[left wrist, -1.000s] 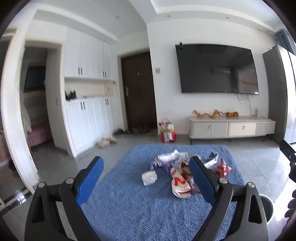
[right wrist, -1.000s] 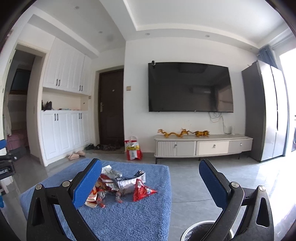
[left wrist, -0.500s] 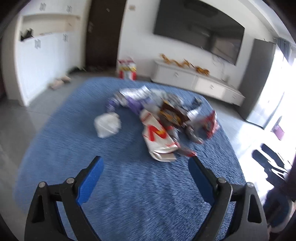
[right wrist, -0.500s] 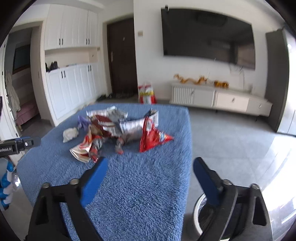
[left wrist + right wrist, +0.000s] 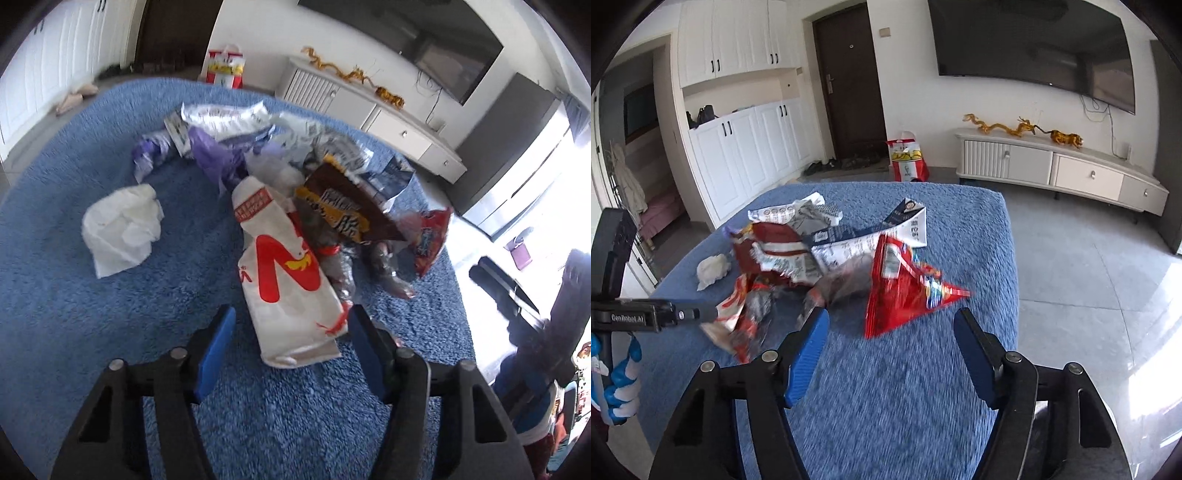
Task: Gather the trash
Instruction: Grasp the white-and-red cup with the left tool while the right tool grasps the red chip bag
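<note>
A pile of wrappers lies on a blue plush-covered table. In the left wrist view my left gripper is open, its jaws on either side of the near end of a white bag with a red N. A crumpled white paper lies apart to the left. In the right wrist view my right gripper is open just before a red snack bag. Whether either gripper touches its bag I cannot tell.
A brown snack bag and purple plastic sit in the pile. The table's right edge drops to a grey tile floor. A bin rim shows under the right gripper. A TV cabinet stands by the far wall.
Both grippers have tilted down and moved in close over the table. The left now straddles the white bag's end; the right has come up to the red snack bag. Both jaws have narrowed.
</note>
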`<state>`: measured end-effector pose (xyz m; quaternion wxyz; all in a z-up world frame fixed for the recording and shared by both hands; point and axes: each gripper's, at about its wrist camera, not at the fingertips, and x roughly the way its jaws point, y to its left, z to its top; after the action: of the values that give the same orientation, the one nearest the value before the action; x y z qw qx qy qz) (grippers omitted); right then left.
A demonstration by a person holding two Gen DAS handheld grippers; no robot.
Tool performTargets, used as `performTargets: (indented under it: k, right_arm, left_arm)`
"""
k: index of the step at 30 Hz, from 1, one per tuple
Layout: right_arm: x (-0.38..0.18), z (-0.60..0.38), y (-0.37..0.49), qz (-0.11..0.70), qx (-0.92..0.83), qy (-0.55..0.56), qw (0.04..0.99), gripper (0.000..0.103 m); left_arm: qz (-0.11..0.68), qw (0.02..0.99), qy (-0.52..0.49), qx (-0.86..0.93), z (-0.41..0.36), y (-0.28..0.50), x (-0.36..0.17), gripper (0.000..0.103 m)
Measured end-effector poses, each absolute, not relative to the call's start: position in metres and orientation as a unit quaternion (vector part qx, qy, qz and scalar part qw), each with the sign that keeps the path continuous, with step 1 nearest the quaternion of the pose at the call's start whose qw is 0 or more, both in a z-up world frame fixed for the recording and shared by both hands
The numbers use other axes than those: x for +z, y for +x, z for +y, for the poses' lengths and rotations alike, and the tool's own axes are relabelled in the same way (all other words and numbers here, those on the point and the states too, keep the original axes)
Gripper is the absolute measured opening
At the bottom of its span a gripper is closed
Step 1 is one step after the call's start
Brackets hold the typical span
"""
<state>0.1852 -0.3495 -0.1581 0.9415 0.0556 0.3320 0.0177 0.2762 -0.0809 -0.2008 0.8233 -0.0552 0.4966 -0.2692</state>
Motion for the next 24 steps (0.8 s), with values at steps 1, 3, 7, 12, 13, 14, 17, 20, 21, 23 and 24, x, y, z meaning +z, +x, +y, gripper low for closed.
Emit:
performTargets:
  k: [1, 3, 7, 12, 13, 14, 17, 20, 21, 23, 24]
  right_arm:
    - [-0.159, -0.35, 0.193, 0.334, 0.019, 0.051, 0.941, 0.069]
    - [-0.161, -0.351, 0.204, 0.337, 0.021, 0.044, 0.94, 0.069]
    - [-0.163, -0.351, 0.223, 0.342, 0.031, 0.029, 0.939, 0.068]
    - [-0.171, -0.35, 0.24, 0.355, 0.042, 0.024, 0.934, 0.034]
    - [-0.173, -0.35, 0.24, 0.358, 0.044, 0.027, 0.932, 0.03]
    - [-0.174, -0.35, 0.239, 0.358, 0.046, 0.031, 0.932, 0.026]
    - [-0.174, -0.349, 0.232, 0.353, 0.046, 0.037, 0.934, 0.02]
    - [-0.169, -0.348, 0.223, 0.349, 0.046, 0.04, 0.935, 0.015]
    - [-0.167, -0.348, 0.219, 0.347, 0.046, 0.042, 0.936, 0.011]
    - [-0.163, -0.348, 0.211, 0.344, 0.048, 0.051, 0.936, 0.008]
    - [-0.162, -0.347, 0.206, 0.343, 0.047, 0.053, 0.937, 0.008]
  left_arm:
    - [0.5, 0.821, -0.056, -0.271, -0.082, 0.277, -0.203, 0.058]
    - [0.506, 0.814, -0.063, -0.279, -0.085, 0.279, -0.209, 0.058]
    - [0.51, 0.807, -0.075, -0.289, -0.089, 0.281, -0.212, 0.05]
    - [0.521, 0.789, -0.105, -0.309, -0.088, 0.285, -0.217, 0.033]
    - [0.523, 0.786, -0.112, -0.311, -0.088, 0.285, -0.218, 0.028]
    - [0.525, 0.783, -0.118, -0.311, -0.087, 0.285, -0.219, 0.026]
    - [0.523, 0.785, -0.131, -0.305, -0.082, 0.284, -0.218, 0.025]
    - [0.52, 0.786, -0.141, -0.302, -0.073, 0.281, -0.215, 0.023]
    - [0.518, 0.788, -0.144, -0.3, -0.07, 0.279, -0.213, 0.023]
    - [0.512, 0.792, -0.147, -0.297, -0.061, 0.273, -0.21, 0.023]
    - [0.509, 0.794, -0.151, -0.296, -0.055, 0.269, -0.208, 0.023]
